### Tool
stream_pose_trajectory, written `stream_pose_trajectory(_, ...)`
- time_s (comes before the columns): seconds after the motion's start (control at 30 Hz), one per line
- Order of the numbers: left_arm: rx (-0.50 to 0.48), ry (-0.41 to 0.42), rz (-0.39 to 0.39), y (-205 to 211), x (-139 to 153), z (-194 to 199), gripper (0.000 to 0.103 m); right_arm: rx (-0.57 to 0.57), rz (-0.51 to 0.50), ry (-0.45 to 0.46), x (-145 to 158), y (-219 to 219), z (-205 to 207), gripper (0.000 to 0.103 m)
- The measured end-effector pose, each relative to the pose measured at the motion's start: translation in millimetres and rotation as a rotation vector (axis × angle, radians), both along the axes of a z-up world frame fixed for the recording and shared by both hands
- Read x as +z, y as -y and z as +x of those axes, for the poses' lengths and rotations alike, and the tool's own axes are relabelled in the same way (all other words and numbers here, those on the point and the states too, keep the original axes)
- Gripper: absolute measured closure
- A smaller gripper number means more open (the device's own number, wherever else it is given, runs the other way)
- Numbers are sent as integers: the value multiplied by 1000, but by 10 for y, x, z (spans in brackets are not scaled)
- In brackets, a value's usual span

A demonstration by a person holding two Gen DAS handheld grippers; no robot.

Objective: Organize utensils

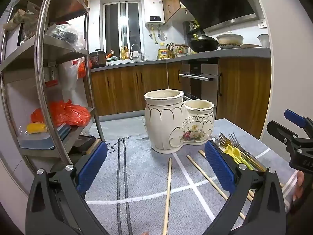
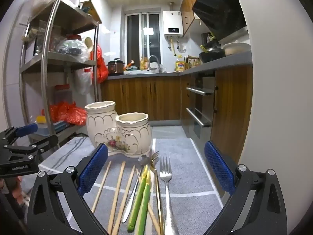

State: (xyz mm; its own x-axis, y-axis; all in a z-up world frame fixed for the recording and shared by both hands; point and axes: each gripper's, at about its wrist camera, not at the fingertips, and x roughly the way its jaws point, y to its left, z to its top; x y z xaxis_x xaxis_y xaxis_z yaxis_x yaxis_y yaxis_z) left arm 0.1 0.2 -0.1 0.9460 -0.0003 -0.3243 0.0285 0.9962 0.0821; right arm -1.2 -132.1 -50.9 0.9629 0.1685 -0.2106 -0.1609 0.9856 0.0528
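Plainly, nothing has been sorted yet: both mouths of the ceramic holder look empty as far as their rims show, and every utensil lies flat on the grey cloth.

In the right wrist view, going left to right: at nine o'clock the left gripper shows at the frame's edge. The holder stands at about eleven o'clock, taller pot to the left and shorter pot to the right. Below it, from six o'clock out, the wooden chopsticks fan across the cloth, then a slim metal handle, the green utensils, a gold fork and the silver fork. The right gripper hovers over this spread with its jaws wide apart and nothing between the pads.

In the left wrist view the left gripper likewise stands fully apart and empty, above two stray chopsticks, with the holder at twelve o'clock.

Everything remains to be done: each piece must be lifted and dropped into a pot.
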Motion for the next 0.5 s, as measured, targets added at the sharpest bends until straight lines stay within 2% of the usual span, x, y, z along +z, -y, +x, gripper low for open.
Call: stream_pose_trajectory(0.5, 2, -5, 10, -3, 38, -20, 5, 0, -10, 0, 1, -9, -11, 5)
